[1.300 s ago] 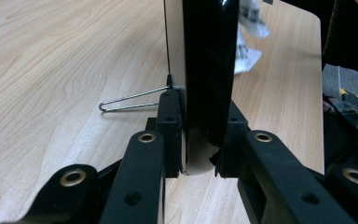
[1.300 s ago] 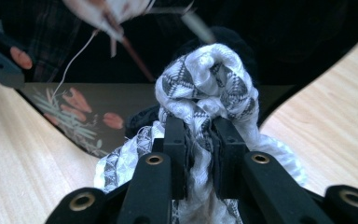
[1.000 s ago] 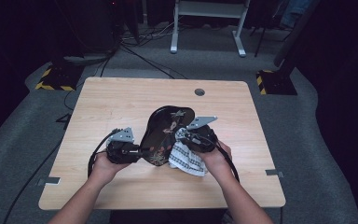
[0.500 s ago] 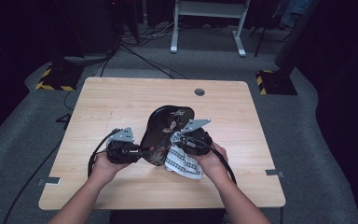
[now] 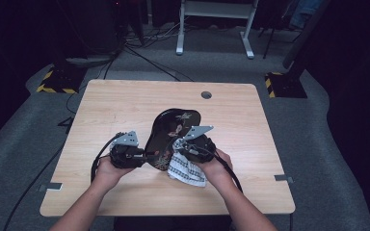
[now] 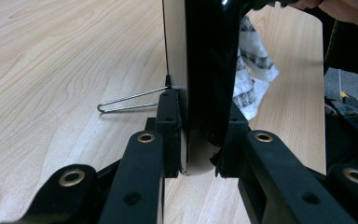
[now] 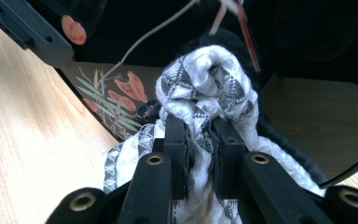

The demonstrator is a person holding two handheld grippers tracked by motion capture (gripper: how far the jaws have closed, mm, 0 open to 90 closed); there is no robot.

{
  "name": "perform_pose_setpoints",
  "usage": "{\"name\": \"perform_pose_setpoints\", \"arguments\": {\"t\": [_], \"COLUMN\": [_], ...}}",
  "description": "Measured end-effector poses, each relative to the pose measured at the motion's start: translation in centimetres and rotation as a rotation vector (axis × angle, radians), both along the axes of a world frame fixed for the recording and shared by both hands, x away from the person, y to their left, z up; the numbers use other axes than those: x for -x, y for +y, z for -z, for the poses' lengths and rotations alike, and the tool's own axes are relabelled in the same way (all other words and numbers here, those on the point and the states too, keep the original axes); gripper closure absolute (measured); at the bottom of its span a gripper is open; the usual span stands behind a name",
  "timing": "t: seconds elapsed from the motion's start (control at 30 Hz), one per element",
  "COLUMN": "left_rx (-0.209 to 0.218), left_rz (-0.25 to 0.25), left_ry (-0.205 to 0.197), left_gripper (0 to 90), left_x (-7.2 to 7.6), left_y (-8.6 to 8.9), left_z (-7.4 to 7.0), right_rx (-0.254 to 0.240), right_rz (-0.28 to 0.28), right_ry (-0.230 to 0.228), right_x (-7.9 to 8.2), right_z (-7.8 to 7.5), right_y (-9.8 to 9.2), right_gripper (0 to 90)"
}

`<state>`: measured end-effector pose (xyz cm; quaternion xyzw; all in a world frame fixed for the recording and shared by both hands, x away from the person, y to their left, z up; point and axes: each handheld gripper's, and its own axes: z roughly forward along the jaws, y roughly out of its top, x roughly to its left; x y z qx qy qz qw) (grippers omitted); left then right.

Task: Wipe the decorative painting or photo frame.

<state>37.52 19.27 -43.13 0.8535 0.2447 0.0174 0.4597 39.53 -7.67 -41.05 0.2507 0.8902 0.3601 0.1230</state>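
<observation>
A black lacquered tray with a leaf-and-flower pattern stands tilted on its edge on the wooden table. My left gripper is shut on the tray's near rim; in the left gripper view the jaws clamp the rim of the tray from both sides. My right gripper is shut on a bunched white cloth with a black pattern. It presses the cloth against the tray's painted face, with the right gripper just behind the bunch.
A thin wire loop sticks out from the tray's back onto the table. A round cable hole sits near the table's far edge. Cables and a white frame are on the floor beyond.
My right gripper has slid a little to the left with the cloth along the tray. The left gripper and the tray have stayed put.
</observation>
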Motion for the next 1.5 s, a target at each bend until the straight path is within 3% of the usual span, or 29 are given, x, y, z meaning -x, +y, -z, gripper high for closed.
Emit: {"name": "perform_pose_setpoints", "arguments": {"t": [0.17,0.23,0.33,0.5,0.57,0.73,0.8,0.9,1.23,1.4,1.5], "left_rx": [0.001,0.002,0.003,0.006,0.004,0.006,0.008,0.008,0.019,0.021,0.029], "left_rz": [0.002,-0.001,-0.001,-0.006,-0.005,-0.007,-0.008,-0.011,-0.021,-0.023,-0.023], "left_ry": [0.000,0.002,0.003,0.003,0.000,0.003,0.004,0.006,0.017,0.017,0.030], "left_gripper": [76.3,76.3,76.2,76.2,76.1,76.5,76.4,76.4,76.3,76.5,76.4], "left_x": [0.0,0.0,0.0,-0.1,-0.1,-0.1,-0.1,-0.1,-0.2,-0.3,-0.3], "left_y": [0.0,0.0,0.0,0.0,0.0,0.0,0.0,0.0,0.1,0.1,0.1], "left_z": [0.0,0.0,0.0,0.0,0.0,0.0,0.1,0.1,0.1,0.1,0.2], "right_rx": [-0.059,-0.064,-0.069,-0.010,-0.003,0.026,-0.012,-0.014,0.019,0.041,0.002], "right_rz": [-0.016,-0.015,-0.021,-0.019,-0.020,-0.026,-0.030,-0.029,-0.020,-0.032,-0.033], "right_ry": [-0.047,-0.057,-0.054,-0.003,0.010,0.003,-0.023,-0.024,0.050,0.038,-0.002], "right_x": [0.3,0.4,0.4,0.3,0.2,0.2,0.3,0.3,0.3,0.3,0.3], "right_z": [-2.5,-2.7,-2.2,0.8,1.3,0.8,-0.5,-0.8,3.4,3.0,1.5], "right_y": [0.4,0.6,0.6,0.5,0.4,0.7,0.7,1.0,0.9,1.1,0.9], "right_gripper": [79.3,79.3,79.5,79.7,79.6,79.5,79.4,79.3,79.5,79.4,79.4]}}
